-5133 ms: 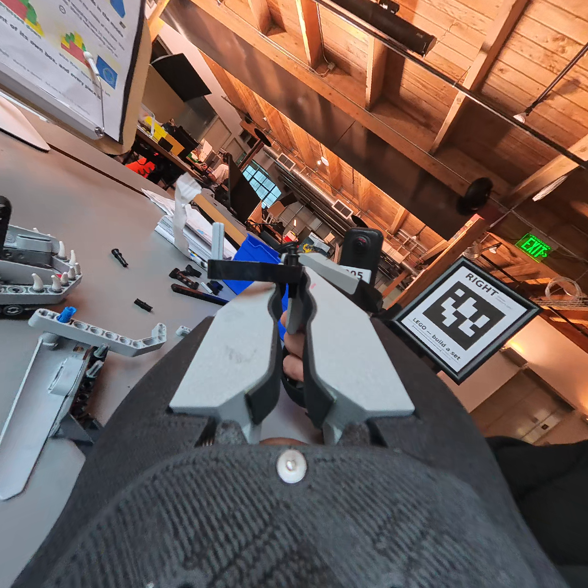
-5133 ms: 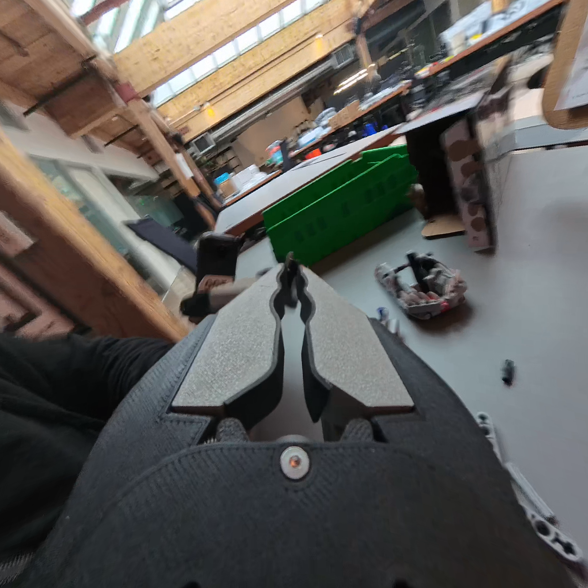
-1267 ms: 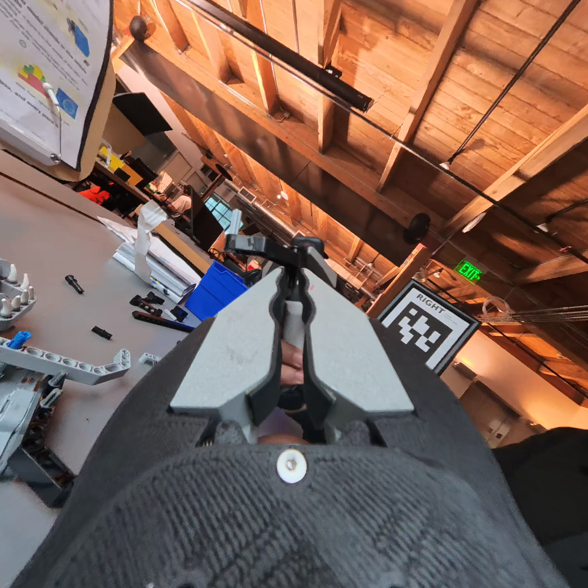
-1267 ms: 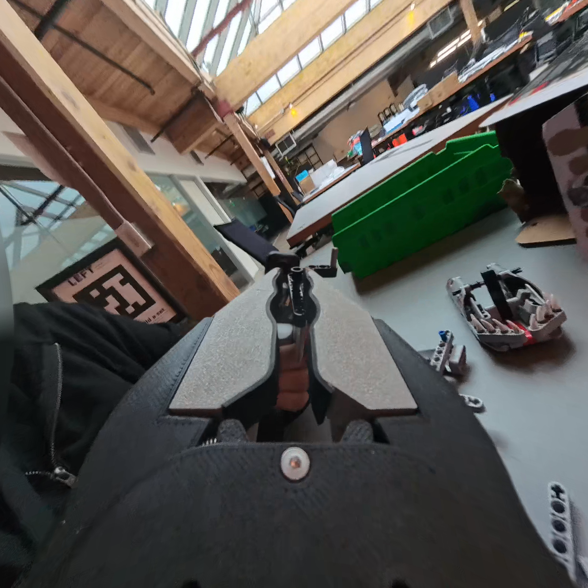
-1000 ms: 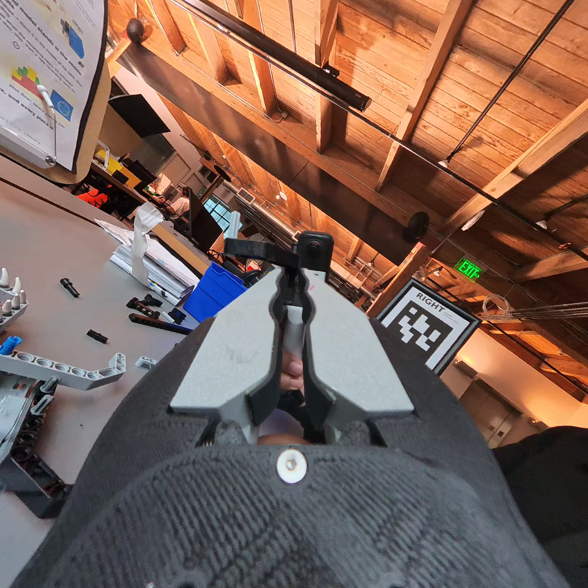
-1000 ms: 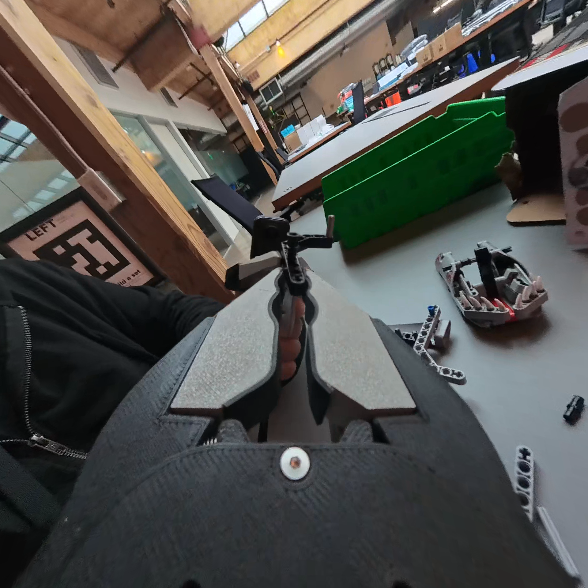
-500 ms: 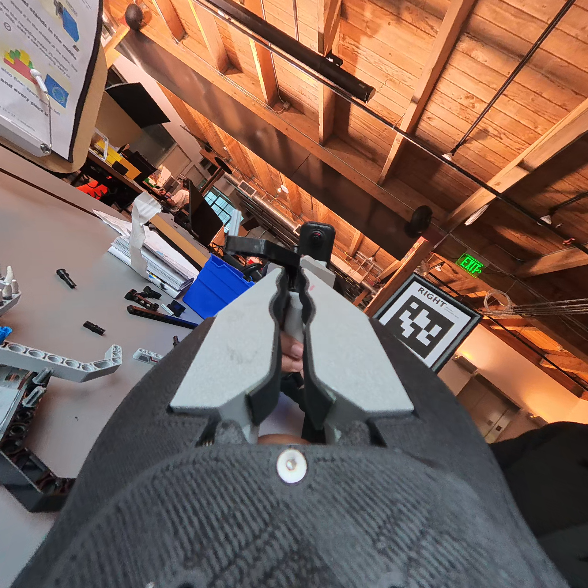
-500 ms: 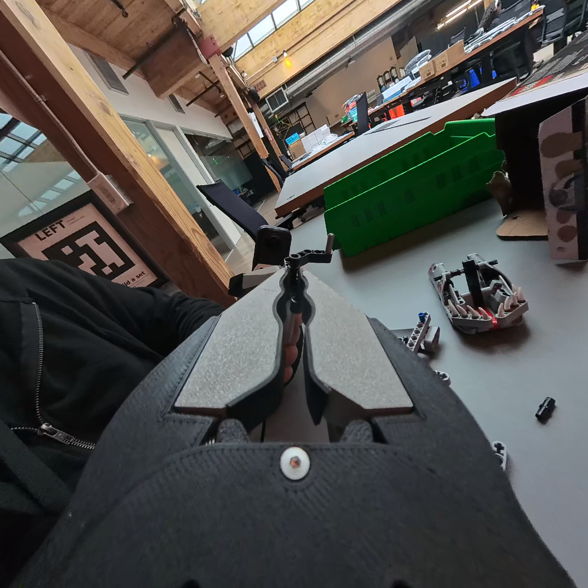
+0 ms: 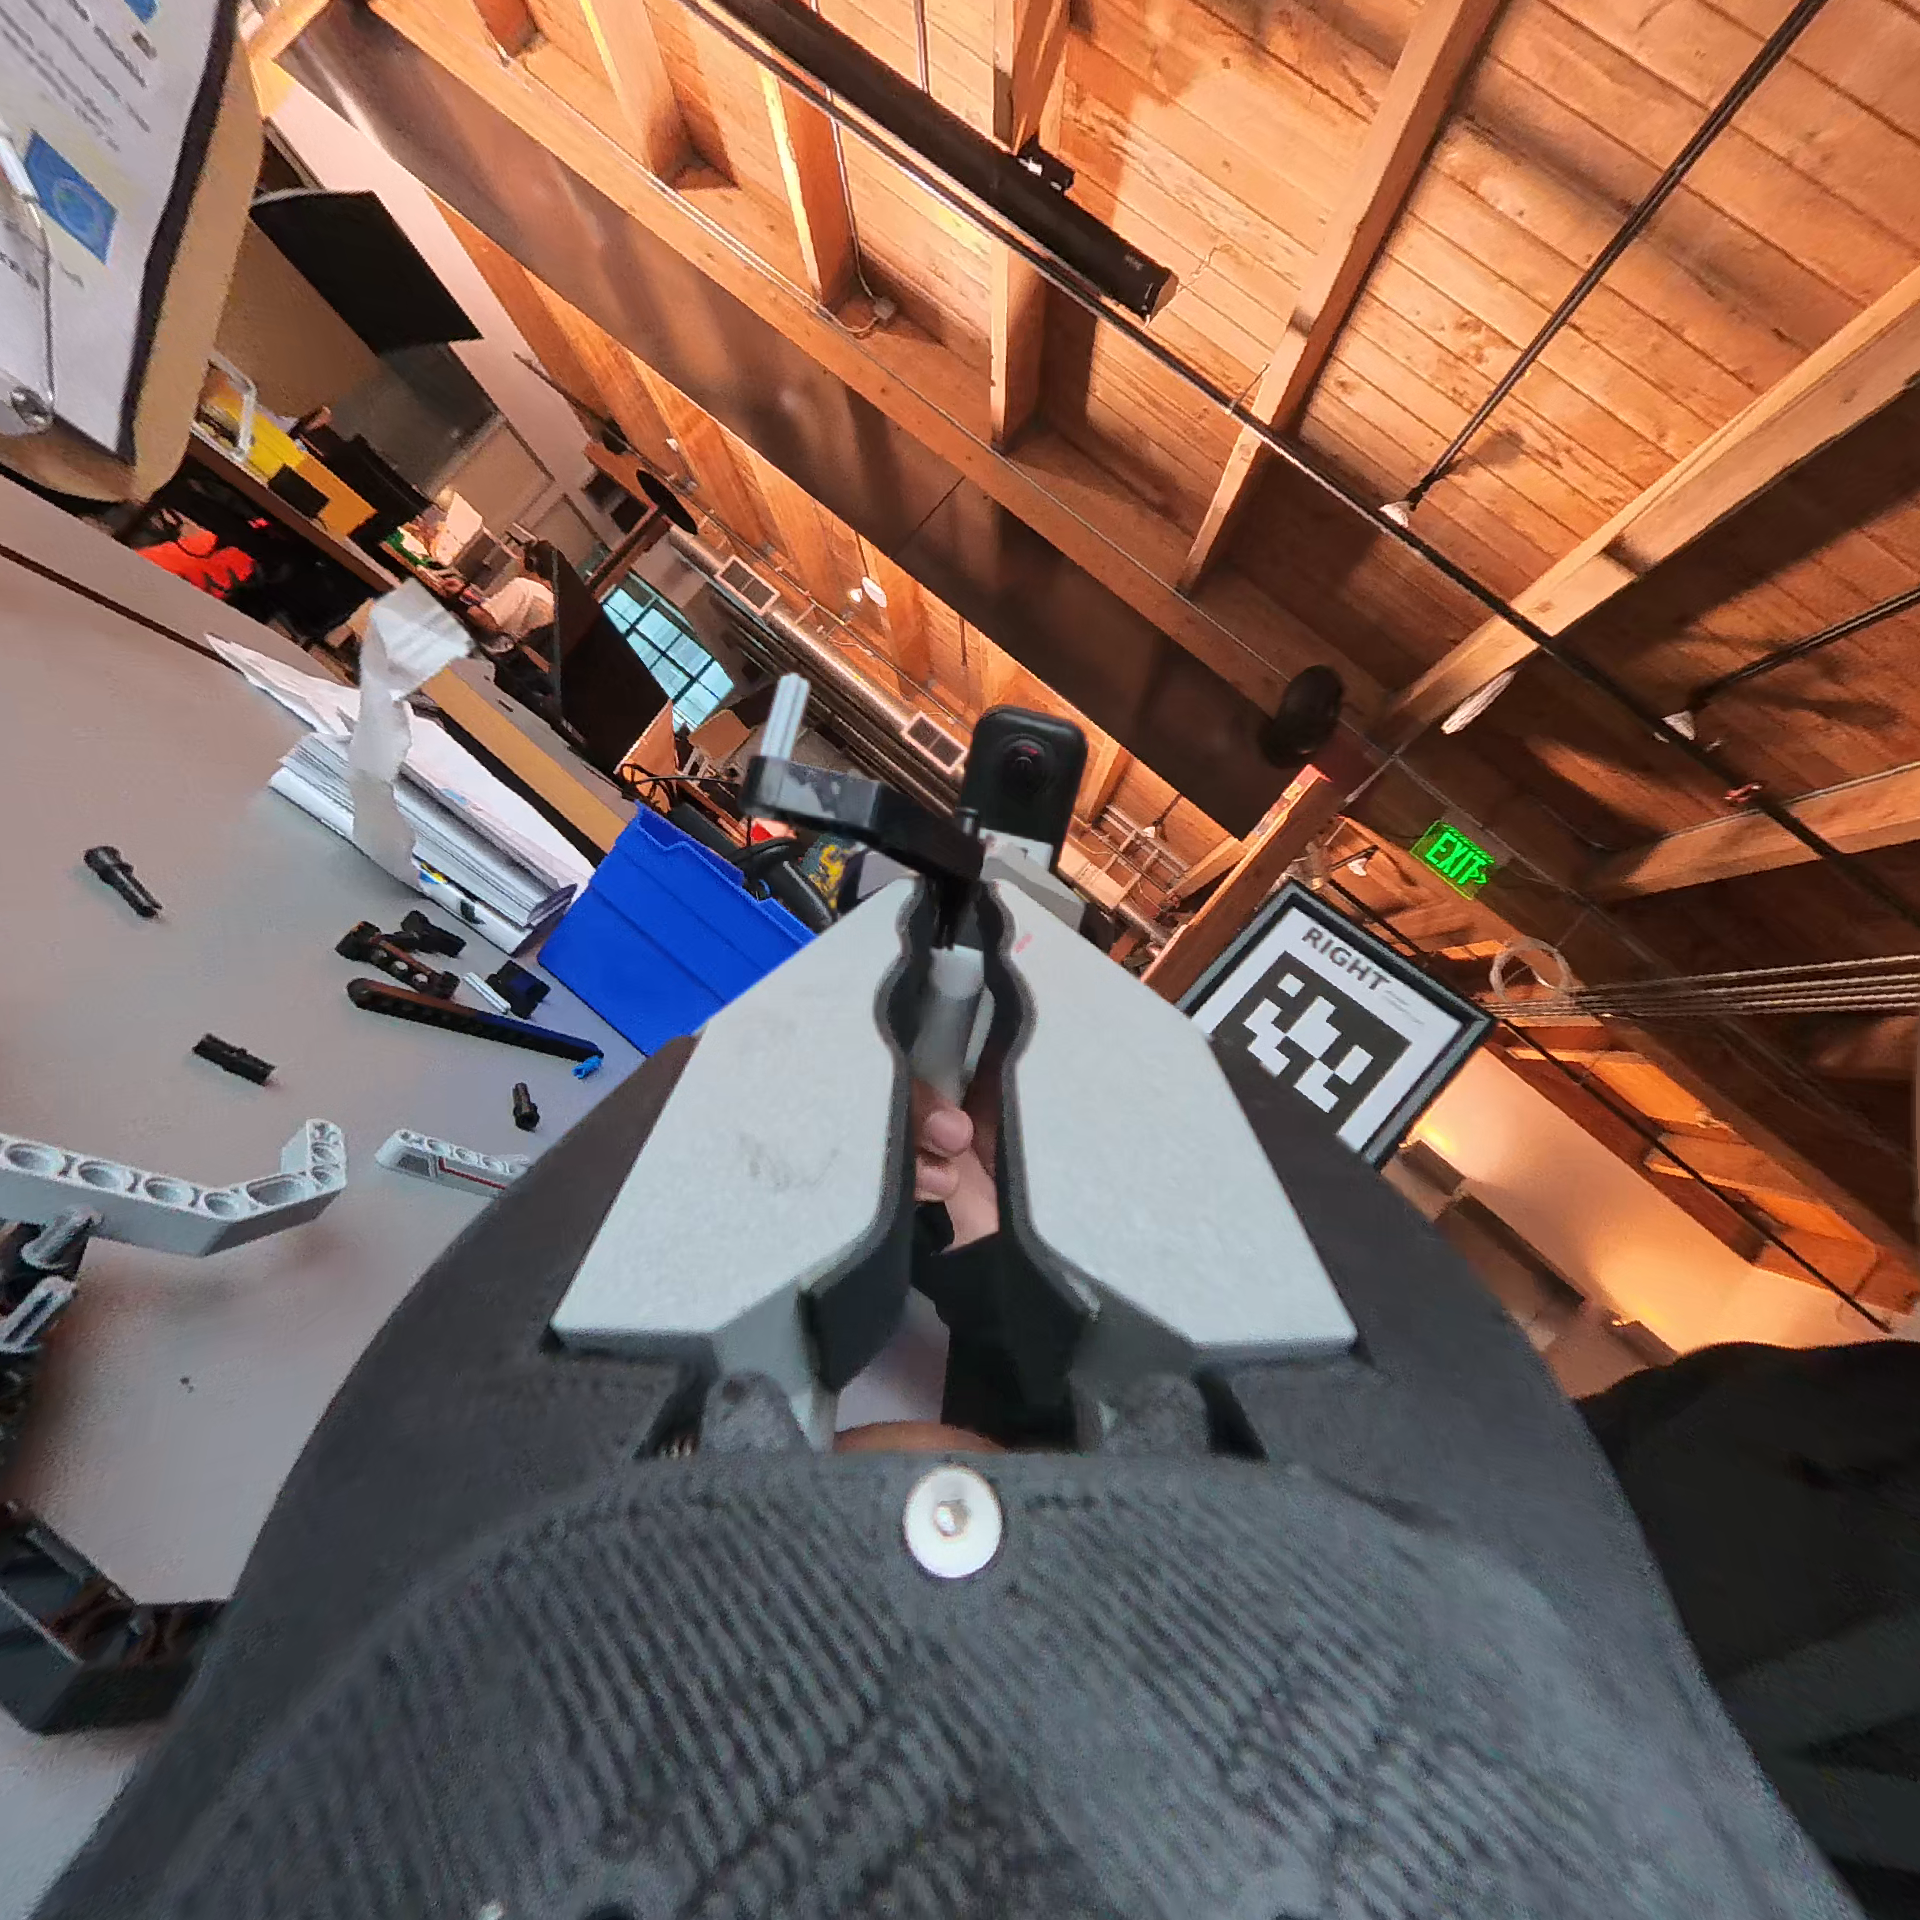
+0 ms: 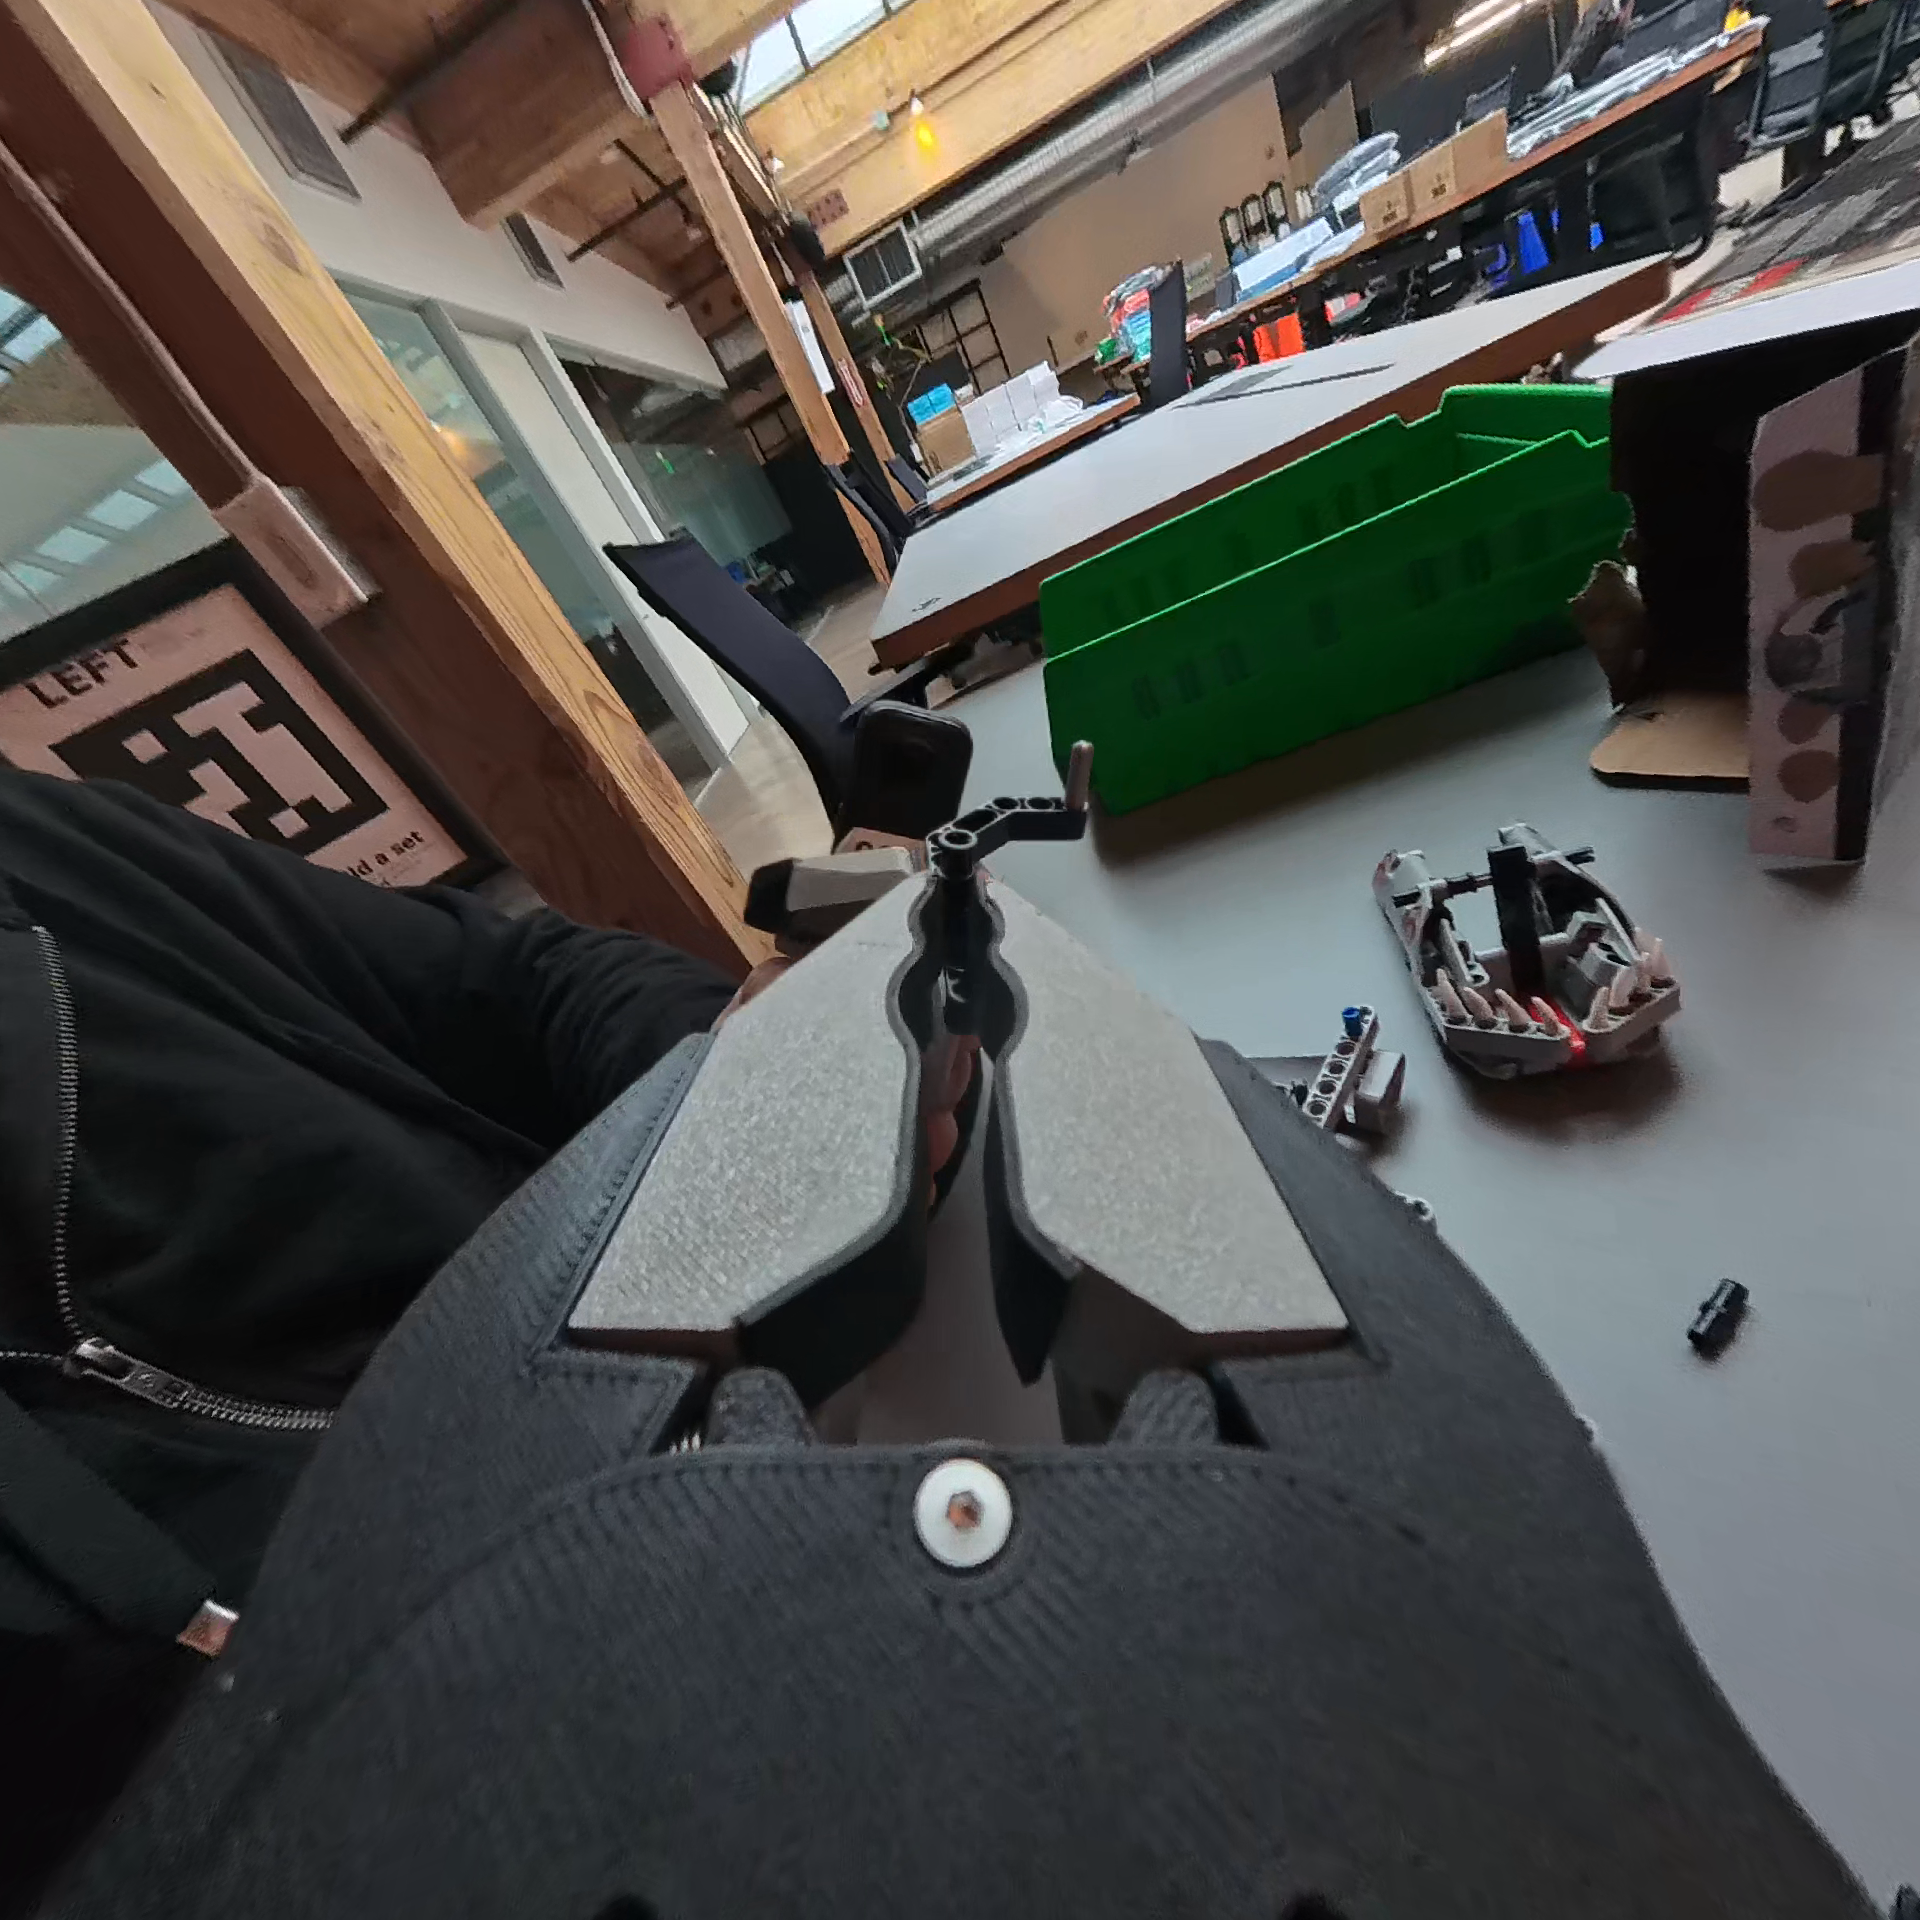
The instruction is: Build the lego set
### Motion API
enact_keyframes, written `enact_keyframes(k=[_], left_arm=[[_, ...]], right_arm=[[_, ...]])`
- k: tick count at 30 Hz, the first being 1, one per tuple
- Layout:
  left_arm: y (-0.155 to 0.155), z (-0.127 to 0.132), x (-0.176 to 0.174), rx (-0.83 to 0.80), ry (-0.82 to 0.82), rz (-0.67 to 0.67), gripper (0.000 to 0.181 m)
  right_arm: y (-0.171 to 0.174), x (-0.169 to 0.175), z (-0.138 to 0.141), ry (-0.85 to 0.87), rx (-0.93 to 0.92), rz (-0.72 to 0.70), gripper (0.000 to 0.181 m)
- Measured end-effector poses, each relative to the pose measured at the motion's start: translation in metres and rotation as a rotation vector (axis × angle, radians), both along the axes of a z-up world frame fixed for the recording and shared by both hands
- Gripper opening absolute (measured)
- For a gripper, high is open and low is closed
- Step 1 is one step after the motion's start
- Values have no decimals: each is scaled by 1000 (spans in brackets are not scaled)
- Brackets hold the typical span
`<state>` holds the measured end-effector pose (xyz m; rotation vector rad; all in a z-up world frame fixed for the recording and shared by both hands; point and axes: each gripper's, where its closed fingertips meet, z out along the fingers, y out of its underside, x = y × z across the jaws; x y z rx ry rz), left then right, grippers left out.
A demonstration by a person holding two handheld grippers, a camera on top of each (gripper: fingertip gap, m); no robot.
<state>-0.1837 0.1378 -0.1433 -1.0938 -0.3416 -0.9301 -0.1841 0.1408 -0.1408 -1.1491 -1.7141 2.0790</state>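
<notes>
A small black lego assembly (image 9: 831,805) is held in the air between both grippers. It is a bent black beam with a grey axle (image 9: 781,717) standing up at its far end. My left gripper (image 9: 951,914) is shut at the base of the assembly, with a light grey piece (image 9: 951,1013) between its fingers. My right gripper (image 10: 956,914) faces it and is shut on the black stem (image 10: 961,977) under the beam (image 10: 1003,821). The left gripper's fingertip (image 10: 821,883) shows just beyond, and the right gripper's camera (image 9: 1023,769) shows in the left wrist view.
On the grey table (image 9: 156,727) lie a grey bent beam (image 9: 166,1195), black pins (image 9: 234,1058) and black beams (image 9: 457,1018) near a blue bin (image 9: 665,935). A toothed grey jaw model (image 10: 1527,966), a loose black pin (image 10: 1716,1330), green bins (image 10: 1320,613) and a cardboard box (image 10: 1829,623) are on the right. Both grippers' tips are close together, under 4 cm apart.
Both grippers stay shut on the assembly. The pair has swung and tilted a little, so the table parts have shifted in both views.
</notes>
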Motion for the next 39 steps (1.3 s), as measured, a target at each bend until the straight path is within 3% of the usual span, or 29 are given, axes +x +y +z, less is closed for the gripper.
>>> enact_keyframes(k=[8,13,16,20,23,25,27,33,36,39], left_arm=[[-1,-3,-2,-22,34,35,5],[-1,-11,-14,-71,-9,97,5],[2,-19,-4,-99,-18,55,5],[8,-17,7,-126,74,-2,6],[14,-24,11,-188,150,-49,5],[17,-30,11,-231,238,-34,5],[20,-39,13,-283,357,-42,5],[22,-48,14,-350,540,-36,5],[22,-50,9,-371,614,5,5],[23,-56,6,-410,676,15,5]], right_arm=[[-3,-4,-4,-3,-26,-32,0],[3,-17,-9,9,-284,-167,0],[47,-17,16,103,-500,-274,0],[48,-19,17,46,-242,-248,0],[62,-22,-30,-188,160,-302,0],[88,-20,-51,-238,320,-406,2],[106,-18,-73,-312,389,-451,13],[130,-19,-148,-585,423,-466,18],[132,-19,-144,-585,406,-469,24],[135,-20,-119,-482,447,-515,32]])
